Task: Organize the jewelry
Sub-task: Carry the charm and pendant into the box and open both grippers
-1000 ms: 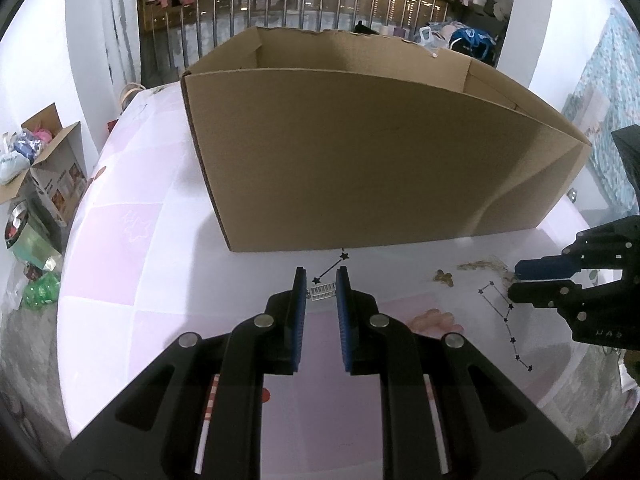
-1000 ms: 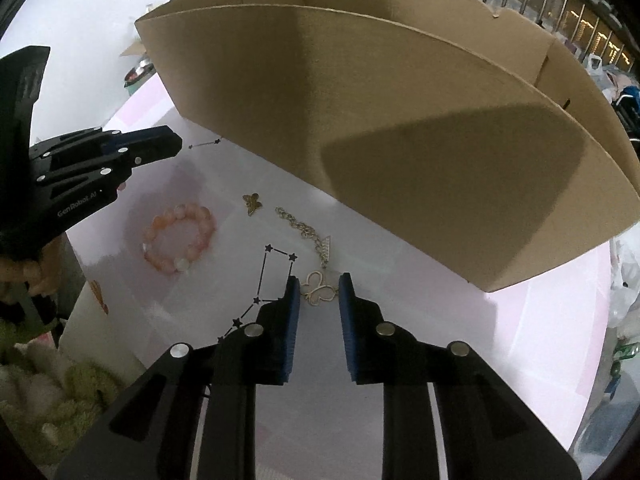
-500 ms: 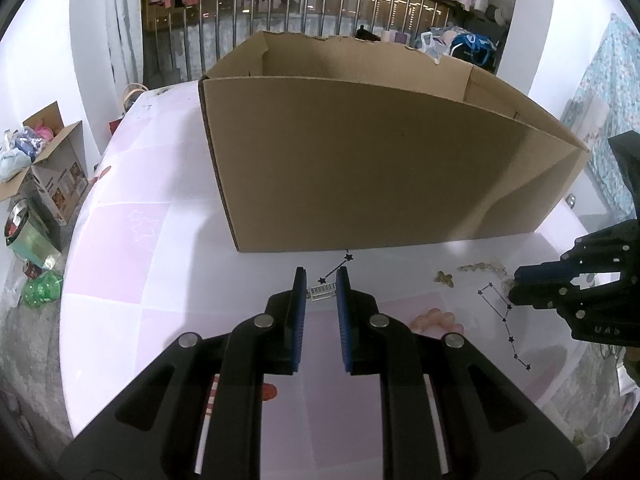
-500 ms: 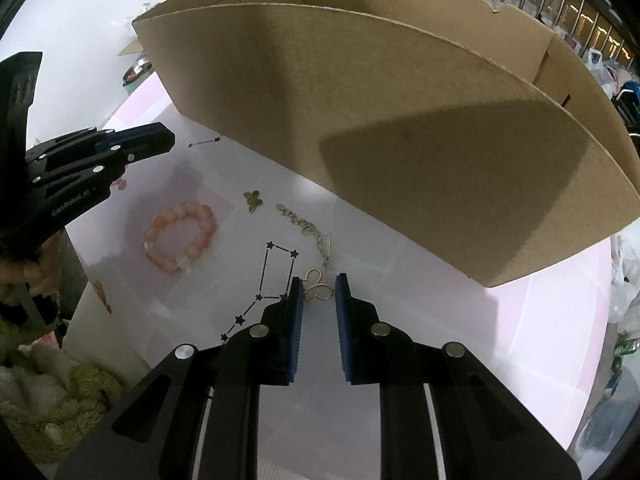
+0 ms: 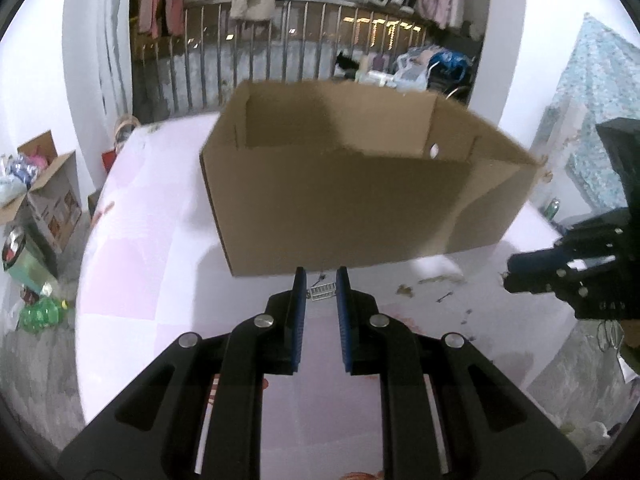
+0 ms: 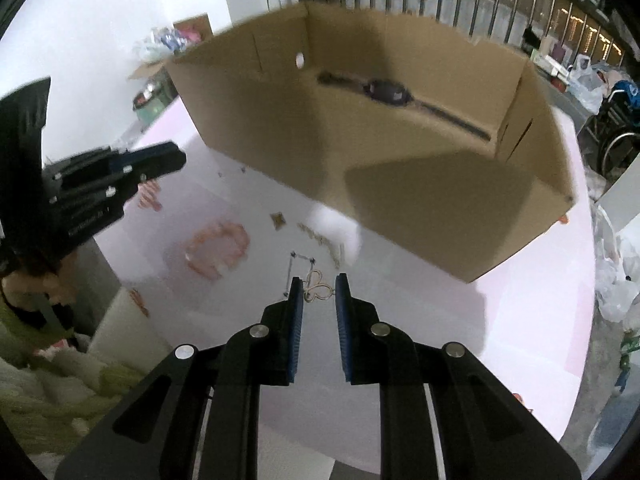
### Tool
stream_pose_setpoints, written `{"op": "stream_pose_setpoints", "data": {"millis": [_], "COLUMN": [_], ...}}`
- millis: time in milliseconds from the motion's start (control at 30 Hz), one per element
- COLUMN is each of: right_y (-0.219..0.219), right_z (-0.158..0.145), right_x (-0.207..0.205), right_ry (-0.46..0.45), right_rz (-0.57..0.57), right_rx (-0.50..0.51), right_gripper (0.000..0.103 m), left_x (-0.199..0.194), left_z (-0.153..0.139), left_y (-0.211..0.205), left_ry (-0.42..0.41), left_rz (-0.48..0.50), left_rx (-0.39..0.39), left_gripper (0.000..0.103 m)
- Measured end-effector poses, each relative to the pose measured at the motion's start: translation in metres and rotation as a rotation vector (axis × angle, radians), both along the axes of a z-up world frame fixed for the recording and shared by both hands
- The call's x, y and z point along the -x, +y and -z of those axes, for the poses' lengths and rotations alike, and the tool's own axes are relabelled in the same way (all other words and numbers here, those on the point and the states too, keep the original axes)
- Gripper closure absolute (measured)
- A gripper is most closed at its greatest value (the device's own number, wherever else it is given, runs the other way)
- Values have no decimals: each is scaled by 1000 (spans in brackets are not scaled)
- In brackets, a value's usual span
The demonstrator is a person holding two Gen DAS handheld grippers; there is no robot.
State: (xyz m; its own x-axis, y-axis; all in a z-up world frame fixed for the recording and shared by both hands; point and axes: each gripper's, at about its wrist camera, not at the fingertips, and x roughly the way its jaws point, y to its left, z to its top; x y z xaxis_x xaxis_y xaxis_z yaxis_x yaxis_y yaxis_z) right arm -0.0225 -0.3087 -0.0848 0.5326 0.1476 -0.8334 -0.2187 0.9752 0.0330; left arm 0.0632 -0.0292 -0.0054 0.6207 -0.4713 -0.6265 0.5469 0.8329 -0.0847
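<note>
Both grippers are held above a pale pink table (image 5: 140, 280), angled downward toward its surface, with an open cardboard box (image 5: 360, 208) standing on the table beyond them.

The left gripper (image 5: 321, 280) is seen pointing down and forward at the near wall of the box. Its jaws are drawn in to a narrow gap, and a small silver barred piece (image 5: 322, 291) is seen between the blue pads (image 5: 300, 312); whether it is pinched or merely lying below cannot be told. From the right wrist view the same gripper (image 6: 176, 158) is seen at the left, reaching in over the table edge, with a green sleeve (image 6: 24, 344) below it.

The right gripper (image 6: 319, 284) is tilted more steeply down. Its jaws are likewise narrowed, and a gold butterfly-shaped pendant (image 6: 318, 290) is seen at the fingertips, apparently gripped between the pads. In the left wrist view this gripper (image 5: 516, 276) enters from the right.

Left on the table are a pink bead bracelet (image 6: 218, 250), a black star-linked chain (image 6: 298, 264), a small gold charm (image 6: 277, 219) and a pale chain (image 6: 324, 244) near the box. Inside the box a dark wristwatch (image 6: 386, 92) is seen lying along the floor
</note>
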Motion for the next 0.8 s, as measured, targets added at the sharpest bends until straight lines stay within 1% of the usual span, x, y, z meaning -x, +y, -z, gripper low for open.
{"op": "stream_pose_setpoints", "data": {"millis": [67,167,267,333,400,500,600,733,800], "right_y": [0,1,0,-5,-7,-19,-31,-36,-38], "right_z": [-17,-49,-68,-79,-86,-81,-69,-49,-42], "right_x": [2,6,4,-3,-14,-43,-70,-98,-106], "right_ry": [-44,-160,-235,-275,-297,-270,-210,-131,-108], "right_rz": [-8,-30,-41,-38,-37,-25,-6,-1,6], "right_rx": [-17,-21,-38,-45,-44,-59,-42,-35,-24], "right_gripper": [87,87,87,87,87,86,86,86,86], "left_x": [6,10,6,-1,-18,-48,-79,-113,-120], "left_z": [-15,-45,-70,-81,-87,-83,-73,-48,-36], "left_y": [3,9,4,-6,-22,-42,-66,-92,-101], "left_ry": [-31,-84,-122,-127,-103,-26,53,152,184], "left_rz": [19,68,113,145,176,197,214,217,208], "left_rx": [28,104,146,157,160,163,153,96,64], "left_gripper": [89,89,89,89,89,89,89,89,89]}}
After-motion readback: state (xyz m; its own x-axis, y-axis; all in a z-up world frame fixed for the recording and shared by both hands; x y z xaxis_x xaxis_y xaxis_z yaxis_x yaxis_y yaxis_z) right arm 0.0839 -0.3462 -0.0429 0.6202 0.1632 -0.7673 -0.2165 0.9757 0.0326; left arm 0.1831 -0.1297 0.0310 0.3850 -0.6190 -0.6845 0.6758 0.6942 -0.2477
